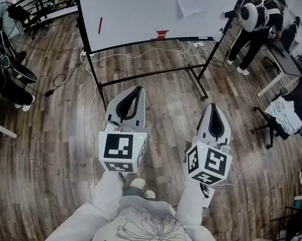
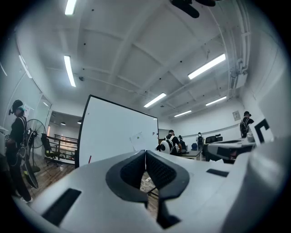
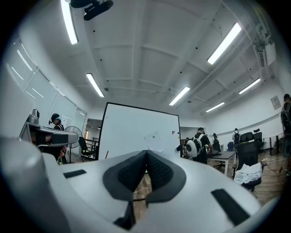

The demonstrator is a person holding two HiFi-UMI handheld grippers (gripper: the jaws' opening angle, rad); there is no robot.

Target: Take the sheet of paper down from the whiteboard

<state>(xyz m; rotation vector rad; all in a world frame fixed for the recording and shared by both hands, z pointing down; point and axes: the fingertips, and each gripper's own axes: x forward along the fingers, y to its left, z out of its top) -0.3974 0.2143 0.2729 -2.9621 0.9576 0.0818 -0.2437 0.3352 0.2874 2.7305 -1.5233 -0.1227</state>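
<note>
Left gripper: being held level over the wood floor, its jaws lying pressed together with nothing between them. Right gripper: being held level beside the left one, its jaws likewise meeting and gripping nothing. Whiteboard: standing on a black frame well ahead of both pairs of fingertips, facing them. Sheet of paper: hanging high on the whiteboard's right half, well apart from both grippers, far ahead of the gap between the two pairs of tips. Green dot: sitting near the sheet's top edge. Red marker: sticking to the board low down, ahead and left of the left tips. White cable: trailing under the board. Person: standing at a desk, ahead and right of the right tips.
</note>
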